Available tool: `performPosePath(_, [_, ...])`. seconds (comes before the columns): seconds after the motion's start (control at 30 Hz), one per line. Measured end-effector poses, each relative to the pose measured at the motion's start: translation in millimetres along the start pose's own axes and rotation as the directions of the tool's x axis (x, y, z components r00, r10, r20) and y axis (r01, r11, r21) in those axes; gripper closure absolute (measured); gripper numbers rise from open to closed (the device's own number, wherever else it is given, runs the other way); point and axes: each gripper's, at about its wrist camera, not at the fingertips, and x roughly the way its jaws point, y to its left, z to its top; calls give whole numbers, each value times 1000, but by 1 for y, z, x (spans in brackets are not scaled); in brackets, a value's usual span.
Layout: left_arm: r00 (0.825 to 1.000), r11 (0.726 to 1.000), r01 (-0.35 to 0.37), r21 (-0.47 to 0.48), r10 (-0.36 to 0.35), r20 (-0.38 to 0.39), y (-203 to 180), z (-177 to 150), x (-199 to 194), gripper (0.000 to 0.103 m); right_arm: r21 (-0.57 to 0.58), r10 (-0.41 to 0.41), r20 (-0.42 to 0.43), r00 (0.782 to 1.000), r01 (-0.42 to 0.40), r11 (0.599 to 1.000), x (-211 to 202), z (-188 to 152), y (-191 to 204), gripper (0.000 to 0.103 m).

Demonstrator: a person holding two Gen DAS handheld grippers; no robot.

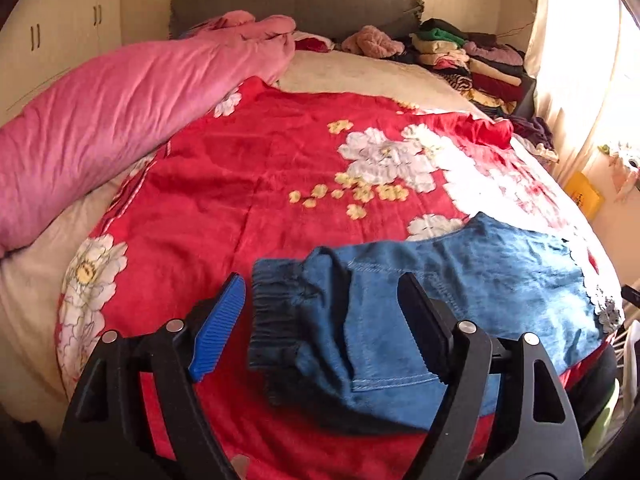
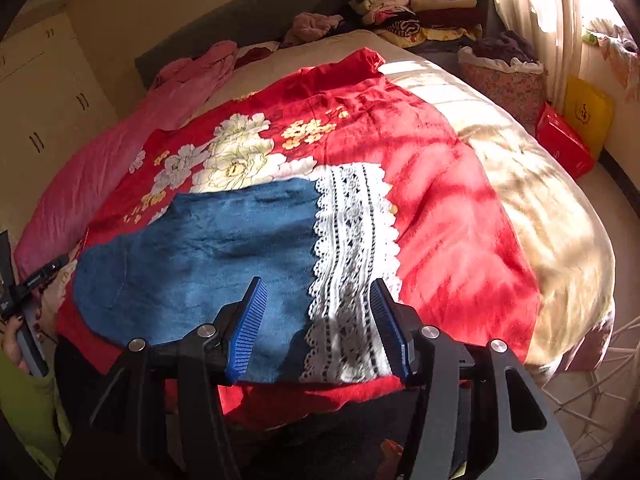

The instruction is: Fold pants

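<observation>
Blue denim pants (image 1: 460, 300) lie flat on the red flowered blanket (image 1: 260, 184) near the bed's front edge. Their dark elastic cuffs (image 1: 276, 316) point left in the left wrist view. My left gripper (image 1: 320, 320) is open, its jaws on either side of the cuffs, just above them. In the right wrist view the pants (image 2: 208, 256) end in a white lace waistband (image 2: 352, 264). My right gripper (image 2: 318, 320) is open over the waistband's near edge, holding nothing.
A pink duvet (image 1: 100, 140) lies along the bed's left side. Folded clothes (image 1: 472, 64) are stacked at the back right by the grey headboard (image 1: 296, 4). A laundry basket (image 2: 508, 80), a red box (image 2: 564, 144) and a yellow bag (image 2: 588, 112) stand by the curtain.
</observation>
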Motion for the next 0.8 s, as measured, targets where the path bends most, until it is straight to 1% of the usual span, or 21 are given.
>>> performPosePath(0.07, [1000,999,29,35,-29,7,-16,11,4,25,12,3,3,1000,-3,1000,11,20,-11,50])
performPosePath(0.13, [997,996,69,54,-69,-17,-35,21,18,25,37,20,-16,1000,-19,999,28,37,-21,50])
performPosePath(0.2, [991,989,127,71,-125,-36,-54,31,31,24,59,40,-38,998,-38,998,45,50,-28,50])
performPosePath(0.27, [988,984,149,100,-144,-52,-74,38,43,22,65,67,-61,996,-63,996,62,60,-31,50])
performPosePath(0.33, [984,976,173,131,-163,-77,-94,45,60,22,59,67,-86,994,-62,996,79,69,-34,50])
performPosePath(0.4, [978,969,192,152,-177,-110,-110,49,76,22,49,64,-109,992,-59,997,93,74,-34,51])
performPosePath(0.5, [973,959,213,189,-190,-135,-131,54,98,22,41,69,-140,988,-63,997,113,79,-37,51])
performPosePath(0.6, [968,954,218,205,-184,-173,-143,55,122,22,43,66,-173,983,-59,997,131,82,-40,51])
performPosePath(0.67, [960,951,234,202,-193,-205,-146,54,135,22,31,68,-190,979,-63,998,139,82,-40,52])
performPosePath(0.8, [955,947,234,218,-182,-235,-155,49,160,22,13,91,-218,972,-91,996,148,77,-39,60])
